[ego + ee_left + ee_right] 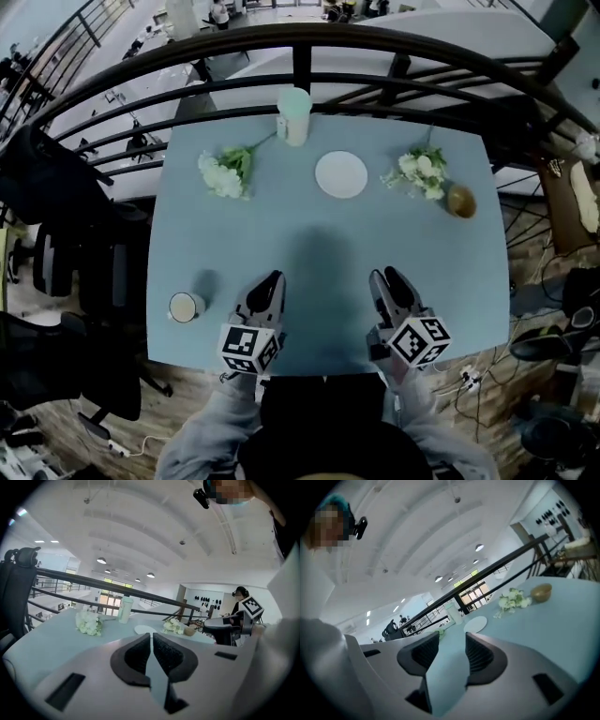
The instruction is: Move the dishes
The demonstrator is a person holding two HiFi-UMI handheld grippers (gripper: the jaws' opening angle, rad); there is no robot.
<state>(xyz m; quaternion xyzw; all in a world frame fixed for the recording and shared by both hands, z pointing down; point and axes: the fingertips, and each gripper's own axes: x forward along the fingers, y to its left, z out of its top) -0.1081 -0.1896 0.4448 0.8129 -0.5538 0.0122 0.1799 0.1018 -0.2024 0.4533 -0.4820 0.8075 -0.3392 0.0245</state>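
Our L gripper [275, 278] pressed together, R gripper [380, 276] spread & empty; cup [185, 307] near left, plate [341, 174] & bowl [460, 201] far.

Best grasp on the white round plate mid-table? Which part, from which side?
Its near rim, coming in low from the person's side, one jaw above the lip and one below. The white round plate lies flat on the light blue table, thin and handleless, so probably only the edge offers a pinch.
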